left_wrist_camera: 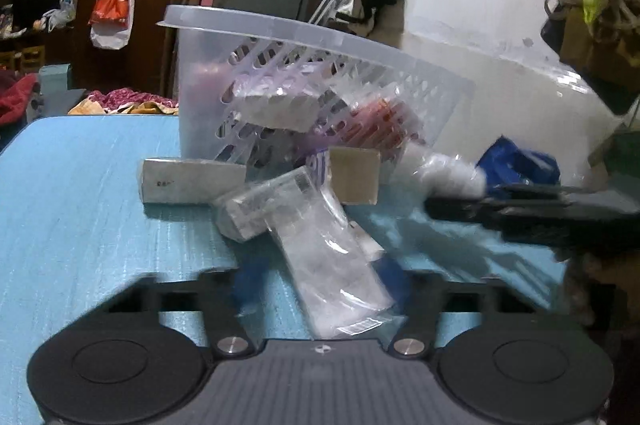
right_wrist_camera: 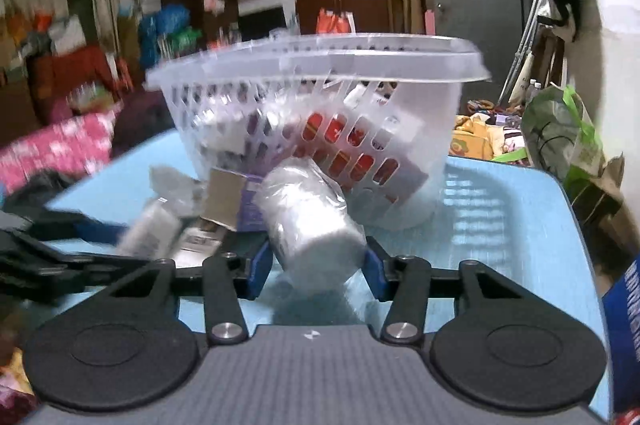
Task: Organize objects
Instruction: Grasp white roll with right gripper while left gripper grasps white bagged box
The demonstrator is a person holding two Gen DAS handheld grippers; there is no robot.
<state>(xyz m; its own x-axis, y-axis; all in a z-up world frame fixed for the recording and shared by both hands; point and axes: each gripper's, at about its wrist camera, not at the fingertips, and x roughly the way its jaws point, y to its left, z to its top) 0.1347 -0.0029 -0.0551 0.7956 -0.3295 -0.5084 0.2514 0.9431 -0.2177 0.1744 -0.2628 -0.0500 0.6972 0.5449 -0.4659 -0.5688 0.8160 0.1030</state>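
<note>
The left gripper (left_wrist_camera: 320, 281) clamps a clear plastic packet (left_wrist_camera: 332, 265) between its jaws, small boxes (left_wrist_camera: 192, 185) just beyond. The right gripper (right_wrist_camera: 318, 265) grips a wrapped white roll (right_wrist_camera: 312, 221); ahead of both jaws leans the basket (right_wrist_camera: 400, 65) on the blue table (right_wrist_camera: 500, 225).

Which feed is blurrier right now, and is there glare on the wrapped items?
Left wrist view: the right gripper streaks with motion blur, and glare spots sit on the clear packet. Right wrist view: the left side smears, the basket rim ghosts, and the wrapped roll shows mild sheen. Both bend straight lines, fisheye.
</note>
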